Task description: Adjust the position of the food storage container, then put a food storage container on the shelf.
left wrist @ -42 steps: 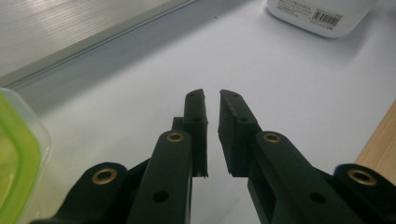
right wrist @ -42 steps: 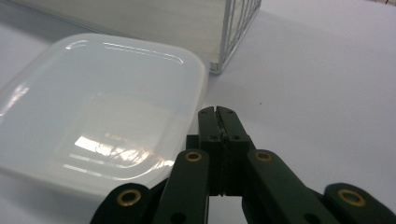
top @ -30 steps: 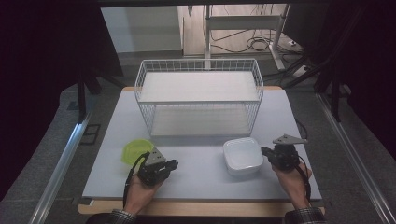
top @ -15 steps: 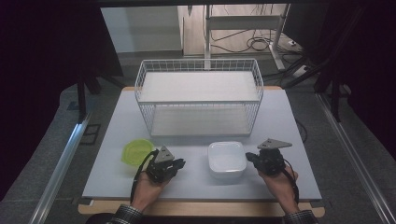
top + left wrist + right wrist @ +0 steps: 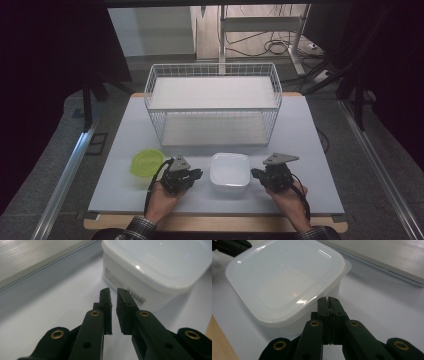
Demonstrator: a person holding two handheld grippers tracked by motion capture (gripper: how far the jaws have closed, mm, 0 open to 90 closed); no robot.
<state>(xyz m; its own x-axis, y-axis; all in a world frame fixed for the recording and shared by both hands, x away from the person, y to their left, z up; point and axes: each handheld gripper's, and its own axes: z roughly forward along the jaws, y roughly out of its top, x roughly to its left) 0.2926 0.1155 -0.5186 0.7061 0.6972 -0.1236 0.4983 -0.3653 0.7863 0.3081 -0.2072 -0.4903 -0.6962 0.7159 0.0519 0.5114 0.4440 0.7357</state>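
High view: the white container point(image 5: 230, 172) is sitting near the table's point(image 5: 310, 150) front edge, btwn the left gripper point(image 5: 196, 174) and right gripper point(image 5: 256, 173); green bowl point(image 5: 147, 162) is lying w/ the left one. Left gripper view: jaws are standing nearly closed, nothing btwn, container point(image 5: 160, 267) just ahead. Right gripper view: jaws are pressing together, empty, at the container's point(image 5: 284, 280) side.

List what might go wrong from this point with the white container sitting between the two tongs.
1. The right tongs, shut, sit at the side of the white square plastic container; a further push could slide it into the left tongs.
2. The left tongs stand almost shut and empty, too narrow to take the container's wall without opening first.
3. The round lime-green plastic lid lies beside the left hand and could get knocked.
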